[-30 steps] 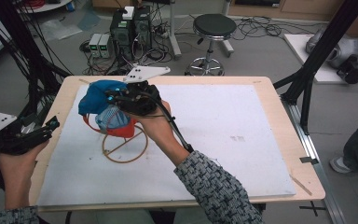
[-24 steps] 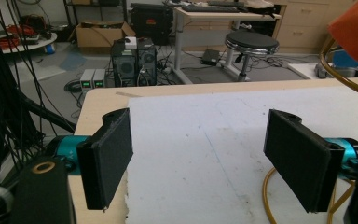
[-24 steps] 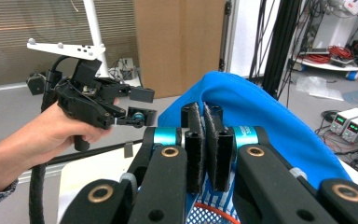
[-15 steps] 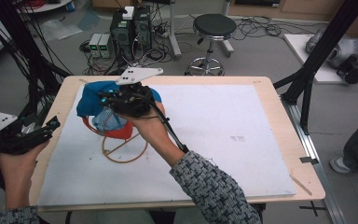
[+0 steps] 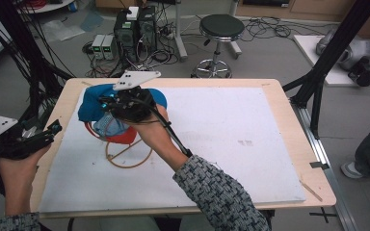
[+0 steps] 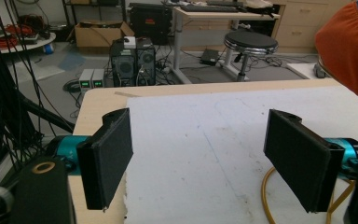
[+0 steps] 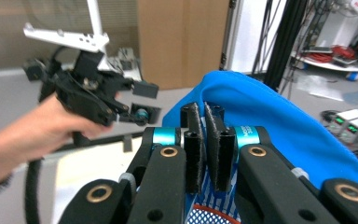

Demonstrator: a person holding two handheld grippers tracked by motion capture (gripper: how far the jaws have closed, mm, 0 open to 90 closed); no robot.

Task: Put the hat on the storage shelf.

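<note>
**Right gripper pinching blue cloth at an orange basket, far left of the table**

Seen from the high view, a person works at a wooden table (image 5: pixel 289 120) covered by a white mat (image 5: pixel 231 144). The right gripper (image 5: pixel 107 107) is over the far left part of the mat, at a bundle of bright blue cloth (image 5: pixel 90 102) that drapes over a small orange basket (image 5: pixel 123 138) with a pale mesh lining. In the right gripper view its jaws stand almost together, with a narrow slit between the pads and the blue cloth (image 7: pixel 279 135) rising just behind them; it appears to pinch a fold of the cloth, though the held fold itself is hidden. A tan wire ring stand (image 5: pixel 127 159) lies on the mat beneath the basket, touching it.

The left gripper (image 5: pixel 53 129) hangs off the left edge of the table, holding nothing. In the left gripper view its jaws stand wide apart over bare mat.

Handling, as a judgement: the cloth looks light, soft and limp, so it will sag and trail from any pinch; a thick fold or a hem gives the surest hold. The basket and wire ring look light and could be dragged along or tipped if the cloth snags.

Room: the table's far edge and left edge are both near the bundle. The mat to the right and toward the person lies wide and bare, the safest direction to move.
</note>
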